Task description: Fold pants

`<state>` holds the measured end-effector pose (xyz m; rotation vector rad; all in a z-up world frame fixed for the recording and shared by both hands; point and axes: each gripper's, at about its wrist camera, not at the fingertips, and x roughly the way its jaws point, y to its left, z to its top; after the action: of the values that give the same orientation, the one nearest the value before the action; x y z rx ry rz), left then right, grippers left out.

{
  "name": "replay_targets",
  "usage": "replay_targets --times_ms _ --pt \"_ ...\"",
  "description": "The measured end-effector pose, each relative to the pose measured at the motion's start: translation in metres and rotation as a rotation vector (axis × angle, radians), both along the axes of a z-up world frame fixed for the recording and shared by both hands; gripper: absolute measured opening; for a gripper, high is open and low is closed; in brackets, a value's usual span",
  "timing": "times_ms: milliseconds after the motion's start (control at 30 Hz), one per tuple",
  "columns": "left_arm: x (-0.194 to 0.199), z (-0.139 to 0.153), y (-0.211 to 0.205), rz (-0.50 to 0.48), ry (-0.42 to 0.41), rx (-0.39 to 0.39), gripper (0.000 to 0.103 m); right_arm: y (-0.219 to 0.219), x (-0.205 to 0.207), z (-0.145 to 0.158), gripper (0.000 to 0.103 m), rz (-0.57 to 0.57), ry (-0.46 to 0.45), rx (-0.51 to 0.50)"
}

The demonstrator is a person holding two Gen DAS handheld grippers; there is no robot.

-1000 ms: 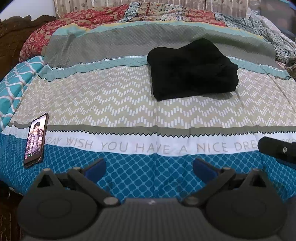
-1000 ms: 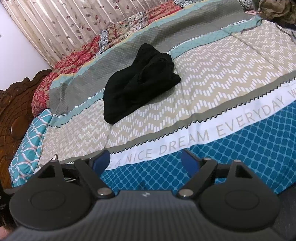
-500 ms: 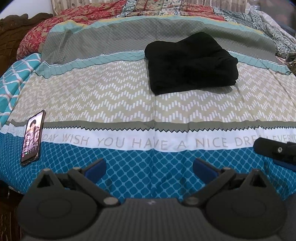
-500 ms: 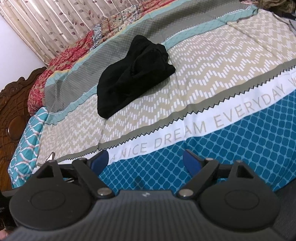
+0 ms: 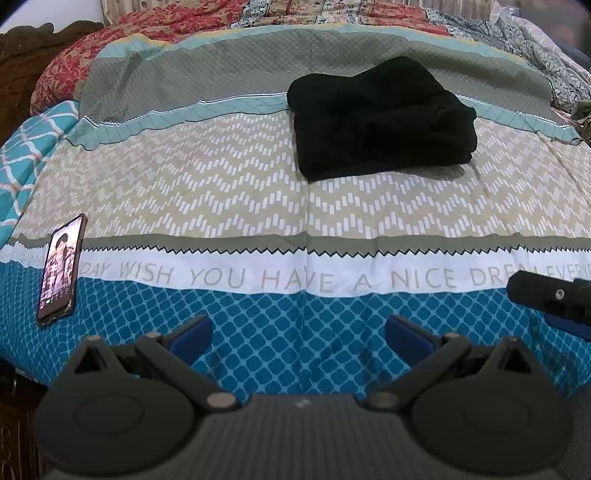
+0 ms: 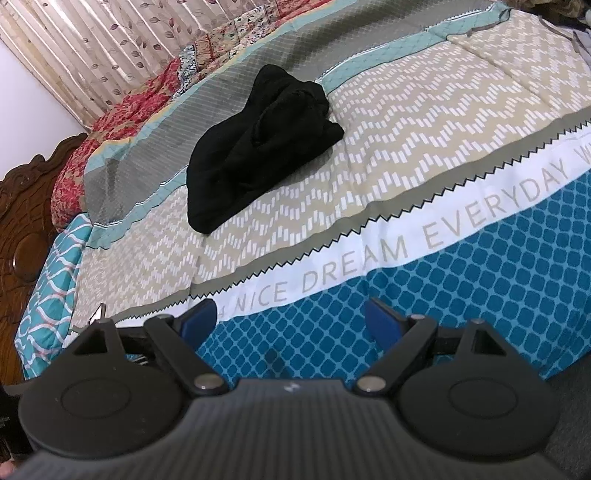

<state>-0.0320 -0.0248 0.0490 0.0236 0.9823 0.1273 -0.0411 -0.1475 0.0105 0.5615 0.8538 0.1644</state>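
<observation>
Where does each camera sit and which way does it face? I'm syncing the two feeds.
Left wrist: on the left gripper at the bed's near edge, facing squarely across at the black pants; phone at left, right gripper's tip at right.
Right wrist: on the right gripper, angled left toward the headboard.
Shared: pants, bedspread, both jaws open.

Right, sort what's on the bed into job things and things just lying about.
For the job:
black pants, bundled on the bedspread
left gripper, jaws open
right gripper, jaws open

Lying about:
phone, screen lit, near the bed's edge
red patterned quilt behind
</observation>
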Motion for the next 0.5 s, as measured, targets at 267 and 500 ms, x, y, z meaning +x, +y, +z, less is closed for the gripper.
replay_targets --times_ms 267,500 --pt "-0.0009 -0.0009 0.0 -0.003 -0.001 0.003 0.103 0.0001 -0.0026 -0.0018 0.089 -0.014 0.012 0.009" --pt "-0.002 -0.0022 0.0006 -0.012 -0.001 0.009 0.103 0.0007 -0.0035 -0.0015 0.089 -0.017 0.013 0.01"
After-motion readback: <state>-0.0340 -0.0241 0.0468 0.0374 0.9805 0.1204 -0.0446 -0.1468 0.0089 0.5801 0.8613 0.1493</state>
